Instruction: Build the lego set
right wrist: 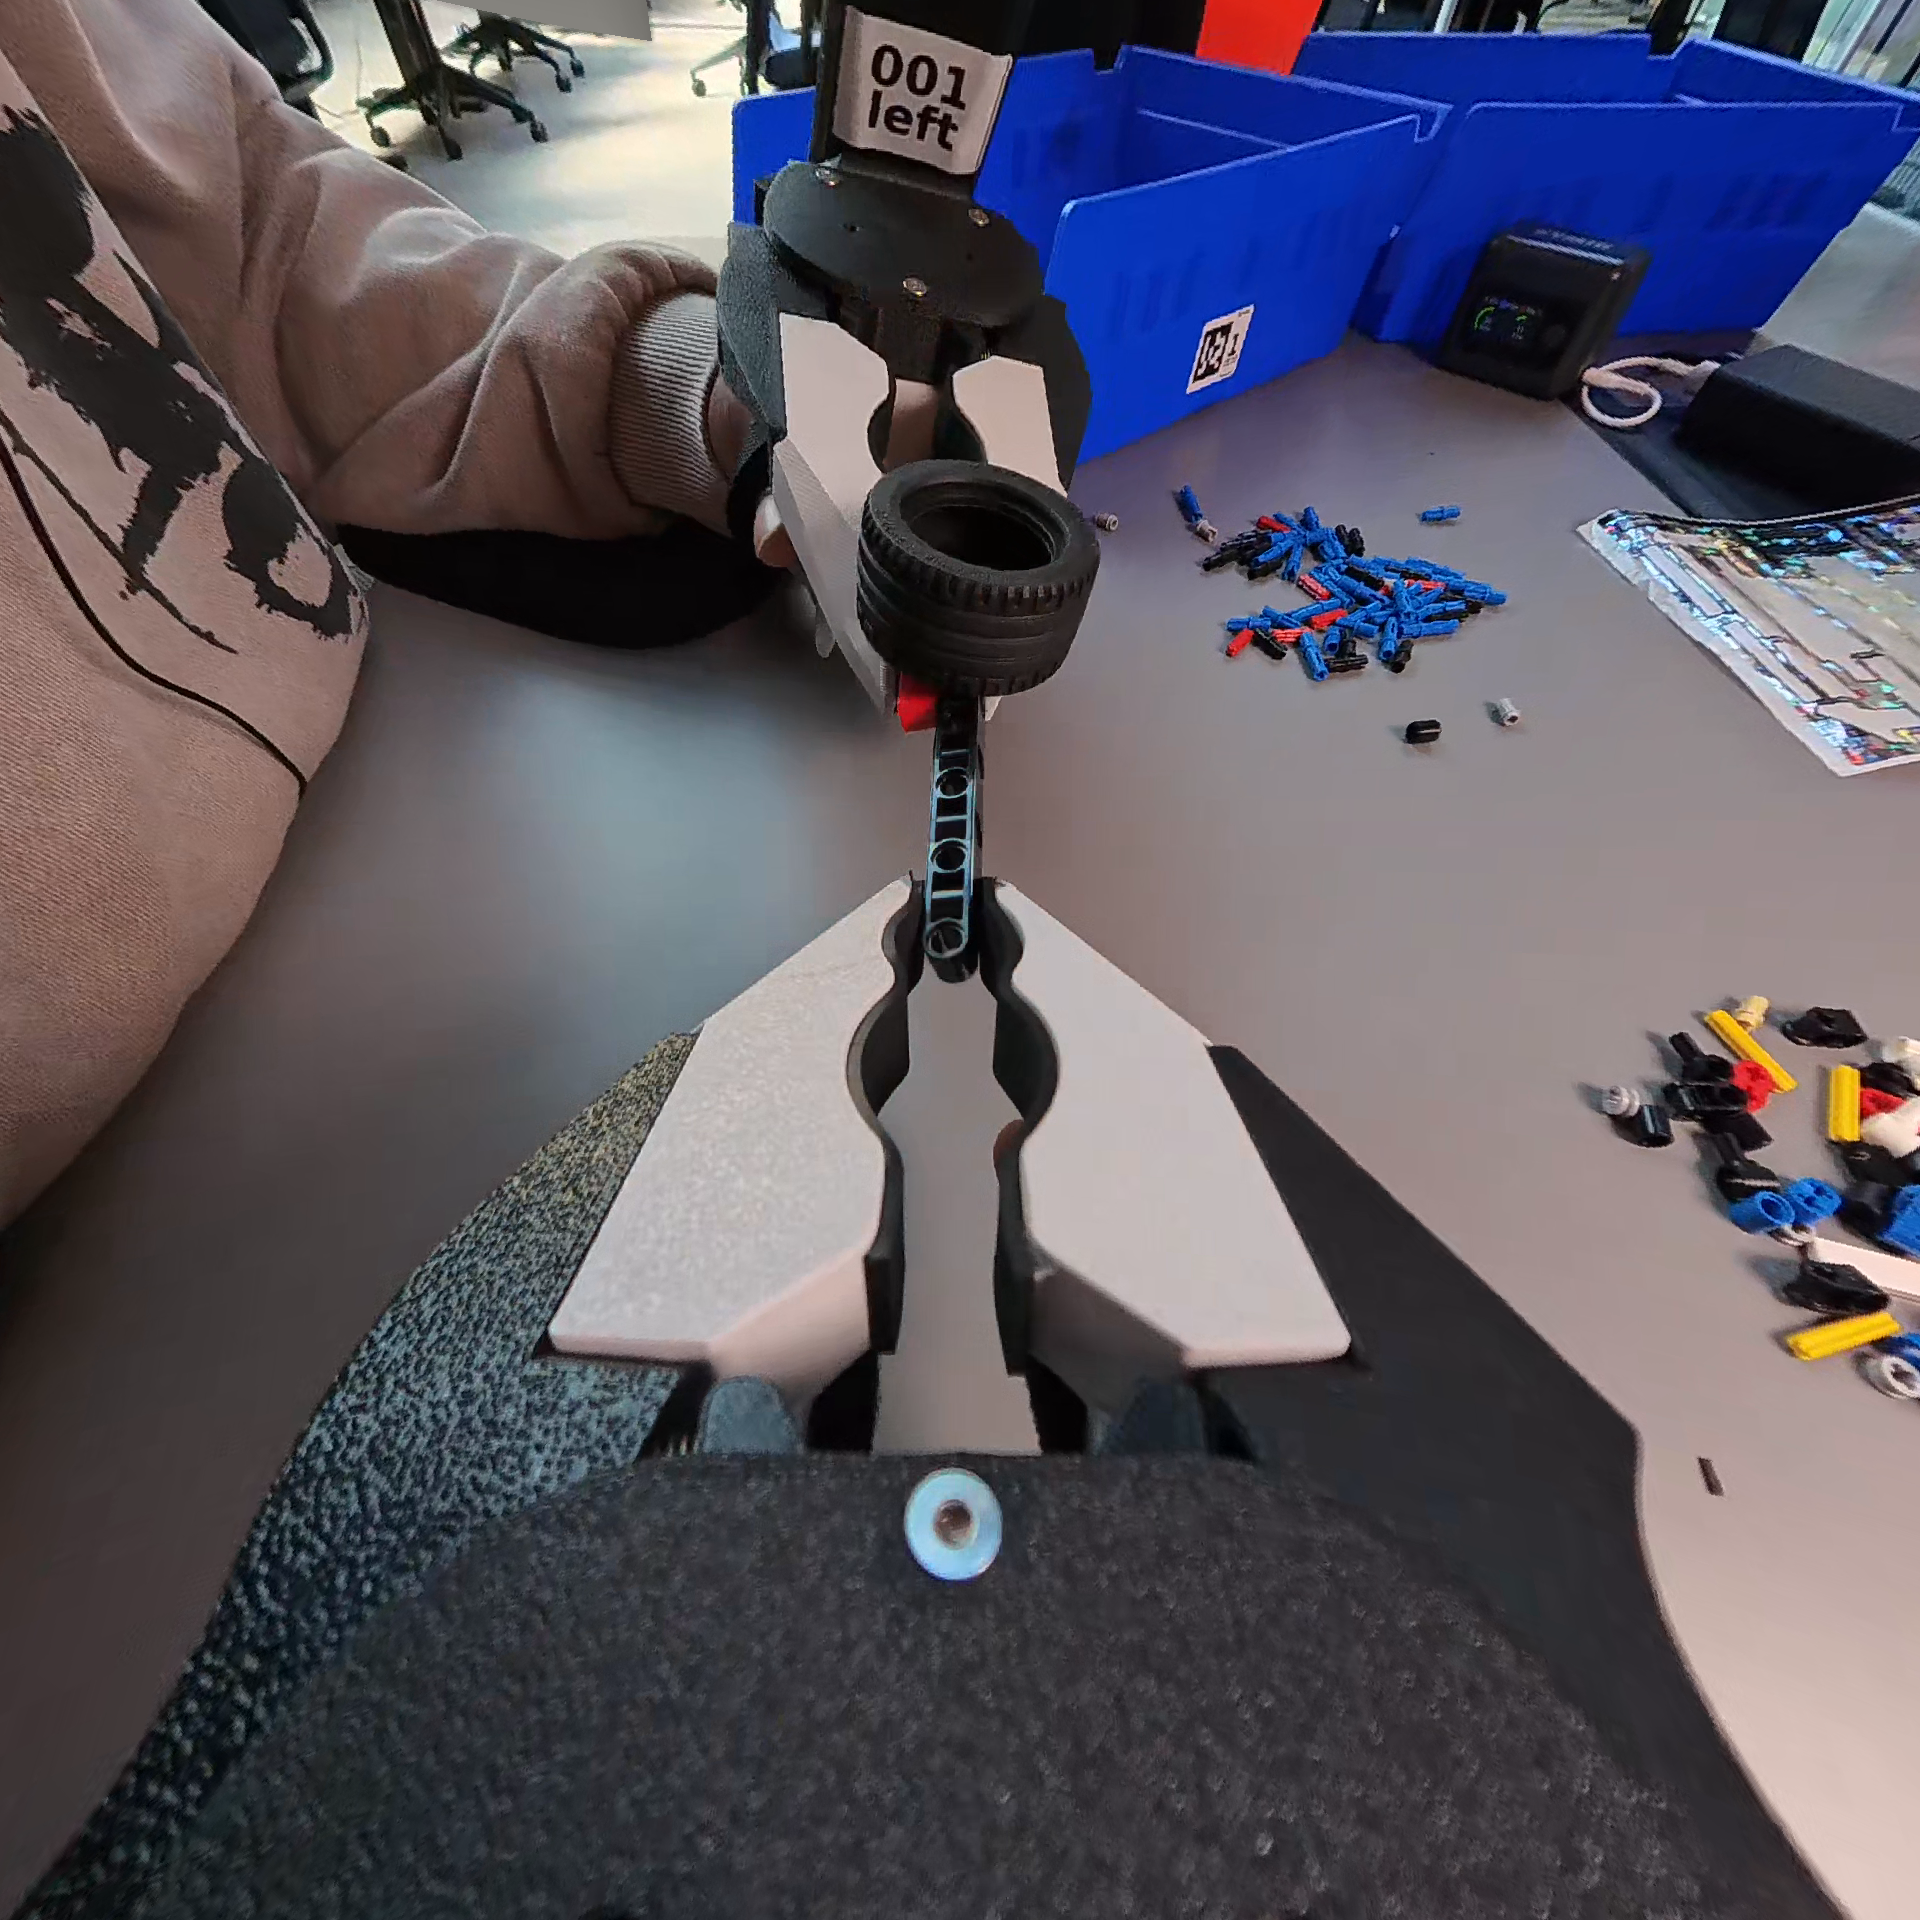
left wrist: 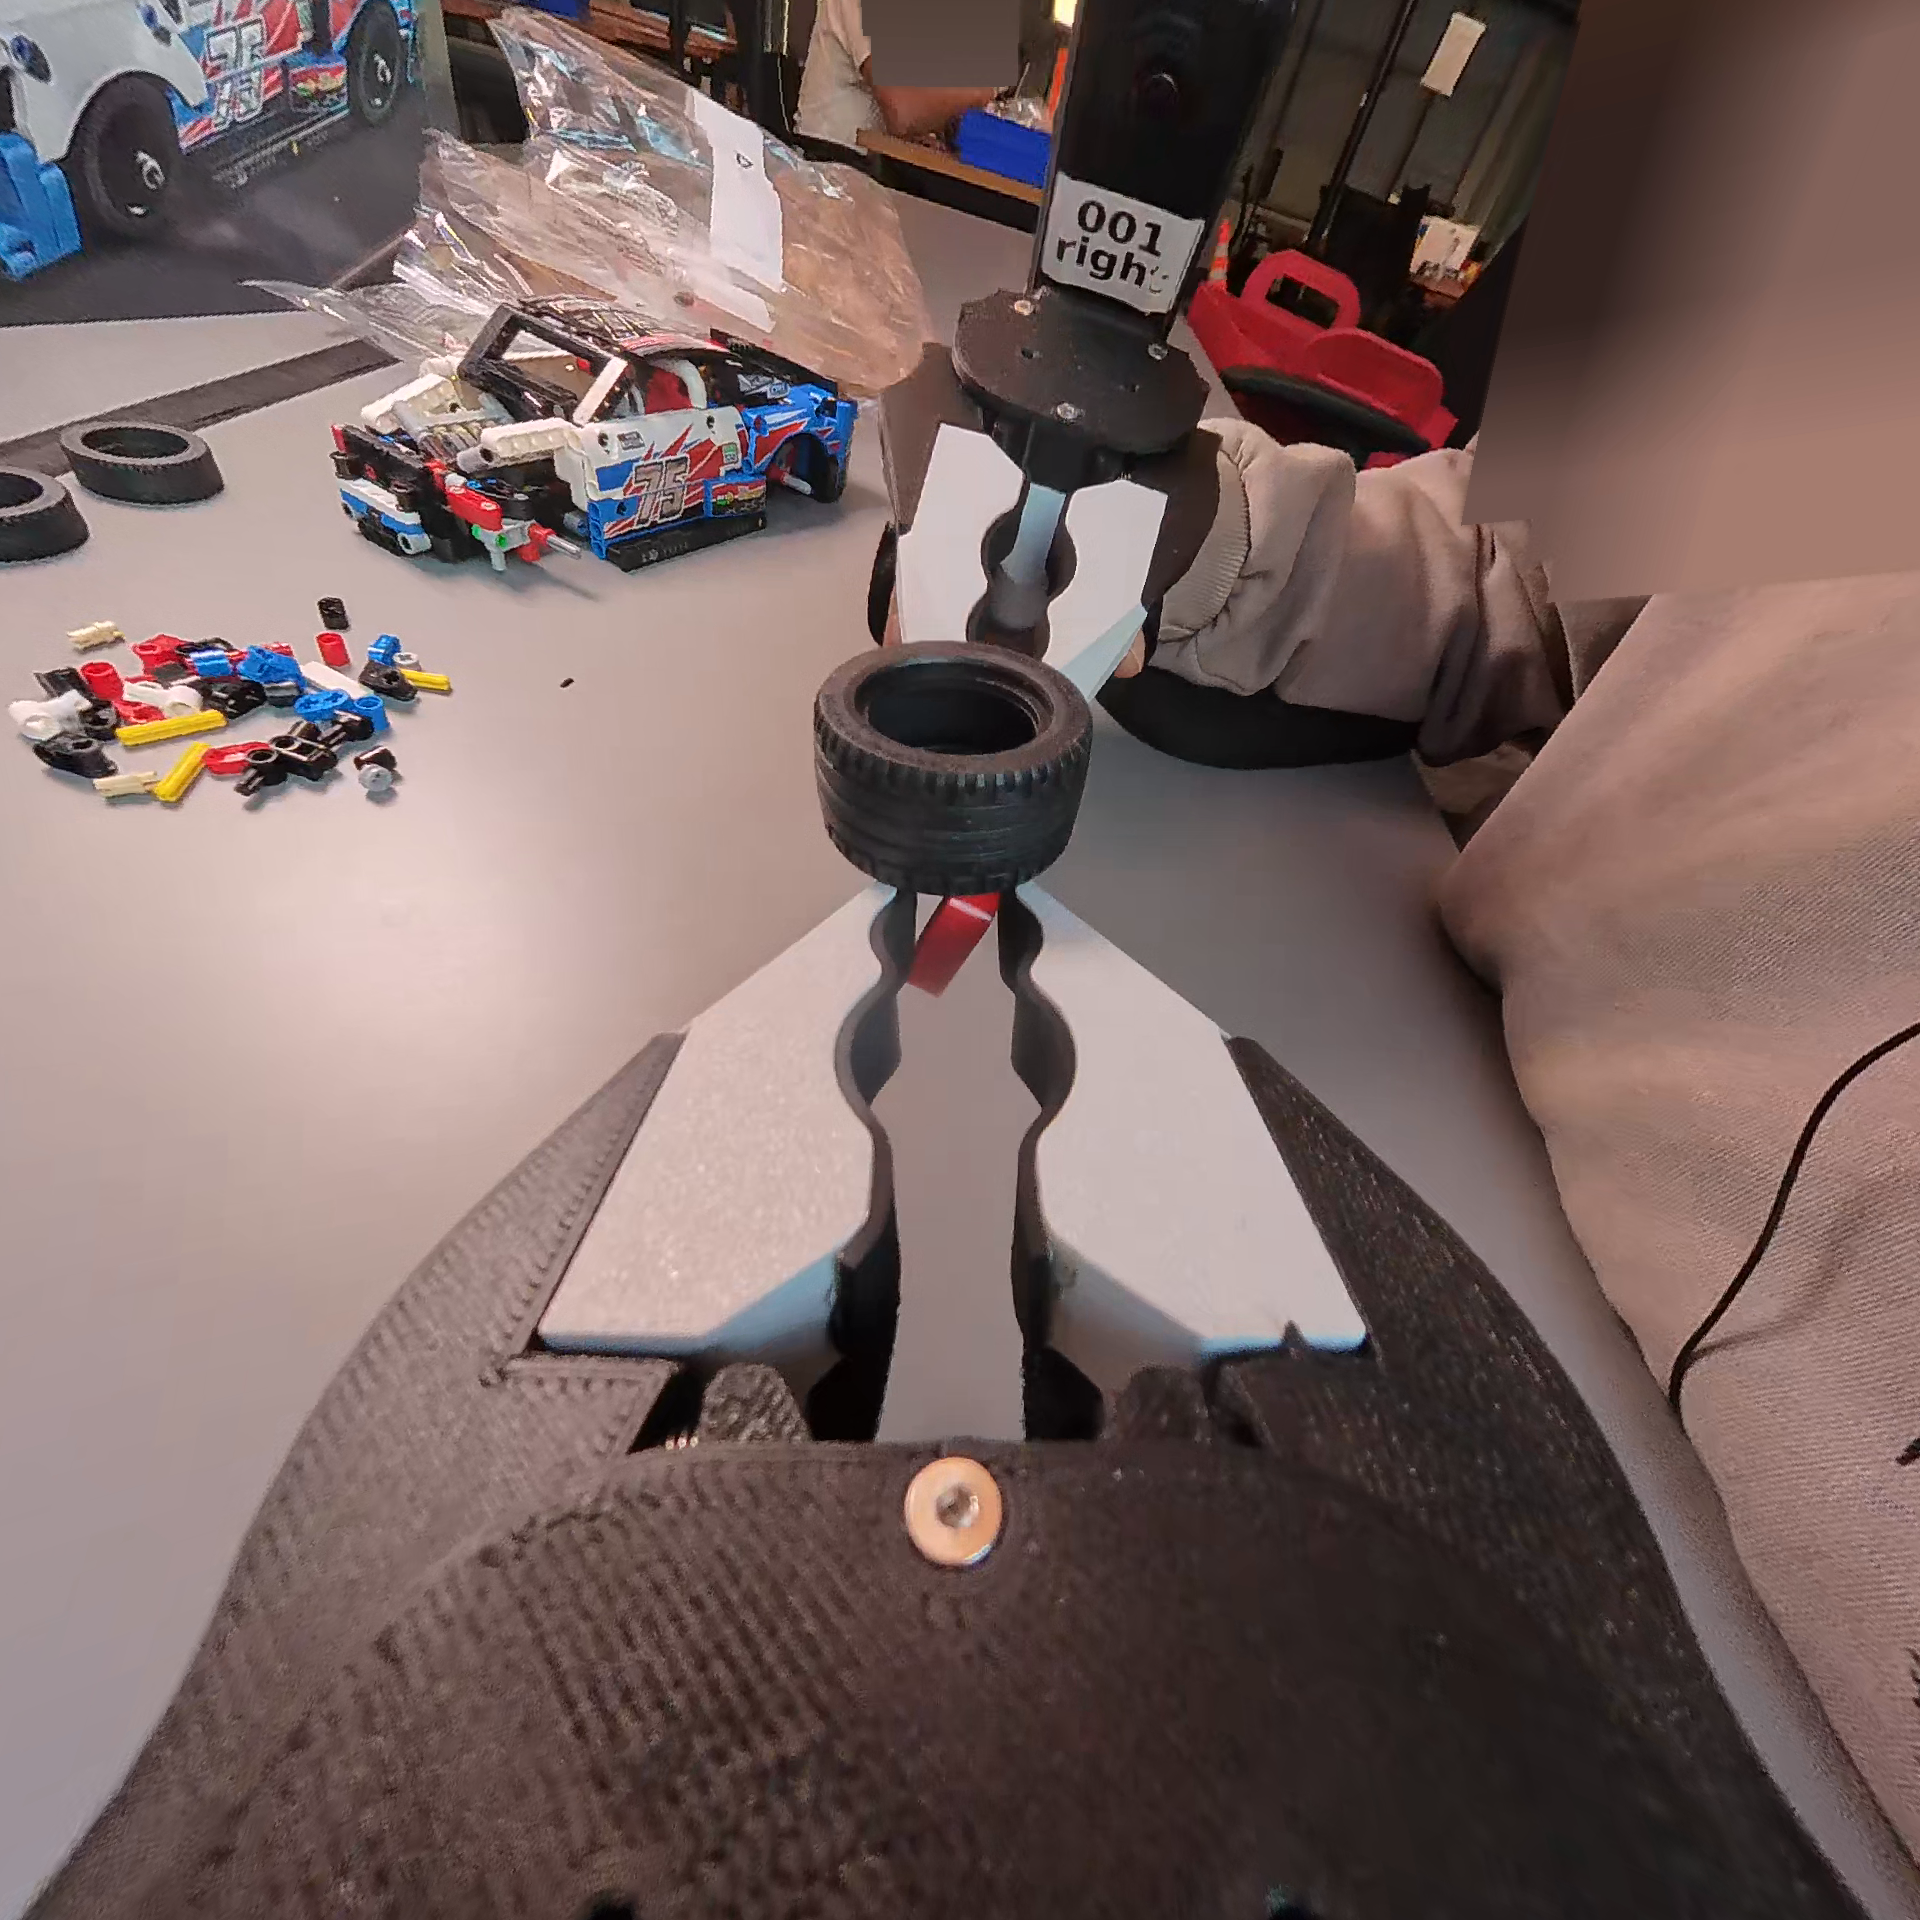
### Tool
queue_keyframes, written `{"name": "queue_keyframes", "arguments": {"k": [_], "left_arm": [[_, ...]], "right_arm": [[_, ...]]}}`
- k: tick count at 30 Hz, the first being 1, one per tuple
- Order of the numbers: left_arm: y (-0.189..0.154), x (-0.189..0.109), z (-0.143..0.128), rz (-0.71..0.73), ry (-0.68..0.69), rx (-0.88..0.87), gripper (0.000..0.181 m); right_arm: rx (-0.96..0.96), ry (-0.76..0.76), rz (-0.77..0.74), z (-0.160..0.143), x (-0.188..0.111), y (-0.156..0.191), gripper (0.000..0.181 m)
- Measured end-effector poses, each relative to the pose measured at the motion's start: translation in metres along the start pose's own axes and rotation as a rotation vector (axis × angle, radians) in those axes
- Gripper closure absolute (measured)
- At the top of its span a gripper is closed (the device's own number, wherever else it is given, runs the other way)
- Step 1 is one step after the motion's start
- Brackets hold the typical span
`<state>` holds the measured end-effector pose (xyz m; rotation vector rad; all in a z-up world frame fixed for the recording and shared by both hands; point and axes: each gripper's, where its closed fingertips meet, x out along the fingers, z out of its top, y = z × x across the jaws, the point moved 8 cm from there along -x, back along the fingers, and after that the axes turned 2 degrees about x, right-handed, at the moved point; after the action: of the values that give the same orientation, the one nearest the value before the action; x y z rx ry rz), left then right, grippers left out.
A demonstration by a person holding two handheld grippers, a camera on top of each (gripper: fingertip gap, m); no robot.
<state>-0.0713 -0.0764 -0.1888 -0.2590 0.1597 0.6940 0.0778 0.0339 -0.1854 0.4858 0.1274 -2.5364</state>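
My left gripper [left wrist: 961, 906] is shut on a small red piece [left wrist: 948, 940]. A black tyre [left wrist: 951, 769] sits upright on top of that piece, just past the fingertips. My right gripper [right wrist: 951, 899] is shut on a thin black beam [right wrist: 951, 831] that points forward. The beam's far end meets the red piece [right wrist: 914, 701] under the tyre [right wrist: 977, 577]. The two grippers face each other above the table, the right gripper [left wrist: 1039, 634] just behind the tyre. The left gripper [right wrist: 920, 686] shows opposite in the right wrist view. The part-built car [left wrist: 592, 457] stands at the far left.
Two loose tyres [left wrist: 140, 457] and a pile of mixed parts [left wrist: 208, 707] lie left. A plastic bag [left wrist: 644, 208] lies behind the car. Blue pins [right wrist: 1351, 592], a sticker sheet [right wrist: 1766, 623], blue bins [right wrist: 1455, 208] and a black device [right wrist: 1538, 312] are right. A person's sleeve [left wrist: 1351, 582] rests close by. The part-built car [left wrist: 592, 457] is about 25 cm from my right fingertips.
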Motion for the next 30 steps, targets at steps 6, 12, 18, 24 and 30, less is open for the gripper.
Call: {"name": "queue_keyframes", "arguments": {"k": [6, 12, 18, 24, 30], "left_arm": [[0.005, -0.008, 0.007, -0.019, -0.088, -0.074, 0.168], [0.006, -0.007, 0.006, 0.005, -0.071, -0.058, 0.167], [0.002, 0.000, 0.001, 0.017, -0.009, -0.013, 0.167], [-0.002, 0.006, -0.003, 0.010, 0.034, 0.017, 0.167], [-0.004, 0.009, -0.004, 0.001, 0.054, 0.032, 0.167]], "right_arm": [[-0.009, -0.034, -0.026, 0.003, -0.004, -0.002, 0.172], [0.007, -0.055, -0.052, 0.007, -0.010, -0.007, 0.148], [0.042, -0.043, -0.140, 0.018, -0.009, -0.011, 0.108], [0.048, -0.006, -0.100, 0.025, 0.008, 0.002, 0.101], [0.073, -0.010, -0.079, 0.039, 0.013, 0.010, 0.106]]}}
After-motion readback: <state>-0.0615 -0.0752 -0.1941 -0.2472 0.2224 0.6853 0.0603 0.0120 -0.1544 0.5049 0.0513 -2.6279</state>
